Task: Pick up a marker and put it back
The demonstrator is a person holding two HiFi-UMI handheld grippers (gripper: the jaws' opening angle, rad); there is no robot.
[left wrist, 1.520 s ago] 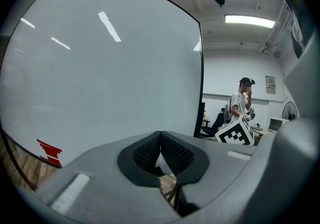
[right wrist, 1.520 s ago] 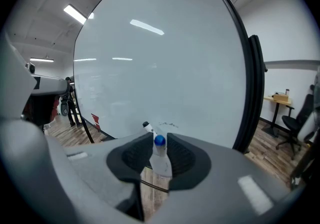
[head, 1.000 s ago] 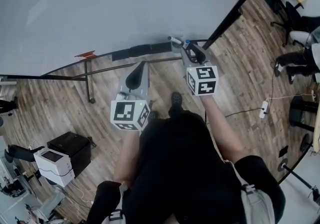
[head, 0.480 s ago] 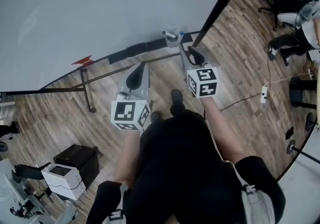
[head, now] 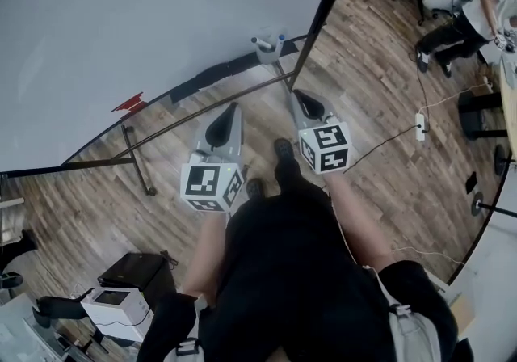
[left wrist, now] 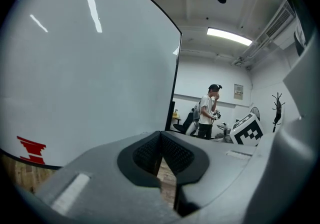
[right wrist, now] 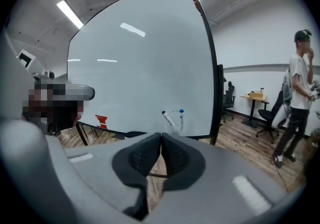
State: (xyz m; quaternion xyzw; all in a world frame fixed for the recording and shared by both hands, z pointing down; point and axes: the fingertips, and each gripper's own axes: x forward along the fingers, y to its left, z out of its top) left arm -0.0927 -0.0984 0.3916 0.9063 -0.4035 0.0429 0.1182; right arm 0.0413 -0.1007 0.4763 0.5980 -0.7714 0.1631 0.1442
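Note:
Two markers stand in a small holder on the whiteboard's ledge; in the right gripper view they are a black-capped marker and a blue-capped marker. My right gripper hangs a short way back from the holder. Its jaws have just been closing and now meet with nothing between them. To its left my left gripper is also shut and empty, pointing at the whiteboard.
A black eraser and a red item lie on the ledge. The board's metal stand crosses the wooden floor. A printer sits at lower left, a power strip at right. A person stands at the far right.
My right gripper has drawn back from the marker holder and its jaws have gone from open to shut, empty. The left gripper shifted slightly. Both markers stay in the holder.

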